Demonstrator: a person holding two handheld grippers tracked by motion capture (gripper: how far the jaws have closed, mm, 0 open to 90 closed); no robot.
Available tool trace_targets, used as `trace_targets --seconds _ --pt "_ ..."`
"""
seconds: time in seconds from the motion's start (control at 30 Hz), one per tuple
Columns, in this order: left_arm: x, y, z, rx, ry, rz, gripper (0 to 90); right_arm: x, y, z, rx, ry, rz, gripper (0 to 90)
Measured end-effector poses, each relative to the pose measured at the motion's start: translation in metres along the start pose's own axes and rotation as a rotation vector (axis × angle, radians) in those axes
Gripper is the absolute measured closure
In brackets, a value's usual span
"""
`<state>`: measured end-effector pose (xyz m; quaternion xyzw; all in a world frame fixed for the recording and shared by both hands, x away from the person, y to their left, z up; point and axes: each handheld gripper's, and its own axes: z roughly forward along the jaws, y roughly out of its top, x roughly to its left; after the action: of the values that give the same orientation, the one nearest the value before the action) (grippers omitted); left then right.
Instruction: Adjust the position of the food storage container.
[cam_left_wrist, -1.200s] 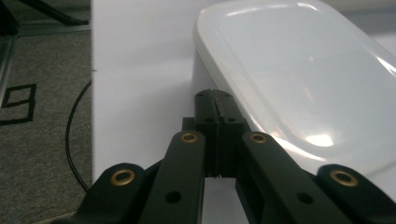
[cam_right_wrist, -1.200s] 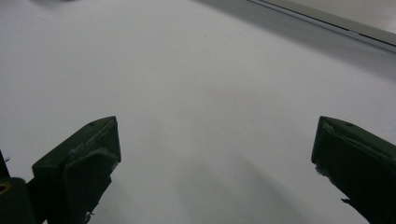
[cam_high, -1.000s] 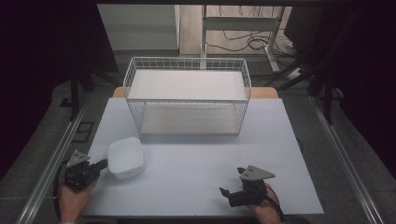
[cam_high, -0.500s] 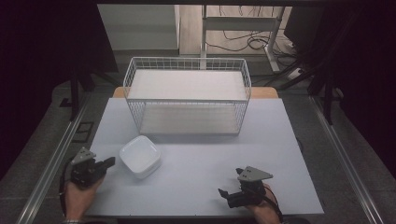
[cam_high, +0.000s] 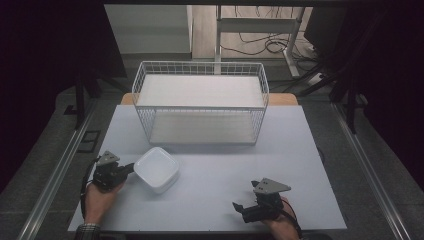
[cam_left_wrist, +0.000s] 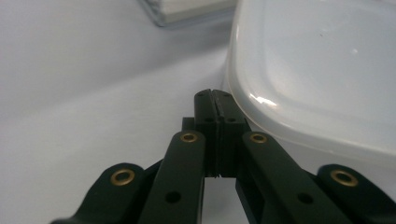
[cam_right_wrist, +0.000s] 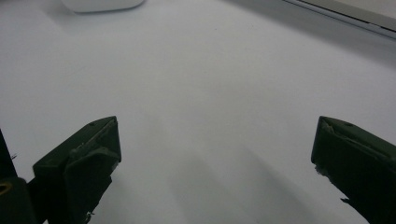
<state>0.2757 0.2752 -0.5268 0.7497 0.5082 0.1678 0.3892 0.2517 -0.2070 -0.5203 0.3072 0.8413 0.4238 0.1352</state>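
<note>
A white, square plastic container (cam_high: 156, 169) lies upside down on the white table (cam_high: 225, 160), left of centre. My left gripper (cam_high: 130, 168) is shut, and its tips rest against the container's left edge. In the left gripper view, the black jaws (cam_left_wrist: 215, 95) are pressed together beside the translucent rim (cam_left_wrist: 299, 93), with nothing seen between them. My right gripper (cam_high: 239, 207) is open near the front edge, right of centre. Its jaws (cam_right_wrist: 215, 135) stand wide apart over bare table. The container (cam_right_wrist: 100, 3) lies far off at that view's top left.
A white wire basket (cam_high: 200, 65) with a solid white floor stands at the back middle of the table. Metal rails run along both sides of the table. Cables lie on the floor beyond the basket.
The left gripper and the container have moved together to the right, towards the table's middle. The right gripper has stayed in place, open.
</note>
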Motion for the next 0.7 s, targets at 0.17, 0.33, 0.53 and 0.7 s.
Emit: trace_targets --seconds 0.17,0.33,0.53,0.7 --pt "-0.022 0.002 0.003 0.019 -0.029 0.048 90.0 0.0 0.0 0.0 0.001 0.001 -0.001 1.4" --pt "-0.041 0.006 0.009 0.027 -0.076 0.09 90.0 0.0 0.0 0.0 0.003 -0.001 -0.001 1.4" --pt "-0.064 0.01 0.016 0.041 -0.12 0.136 89.9 -0.001 0.0 0.0 0.01 0.004 0.006 1.7" --pt "-0.076 0.013 0.019 0.036 -0.147 0.155 89.8 -0.001 0.0 0.0 0.013 0.006 0.008 1.8"
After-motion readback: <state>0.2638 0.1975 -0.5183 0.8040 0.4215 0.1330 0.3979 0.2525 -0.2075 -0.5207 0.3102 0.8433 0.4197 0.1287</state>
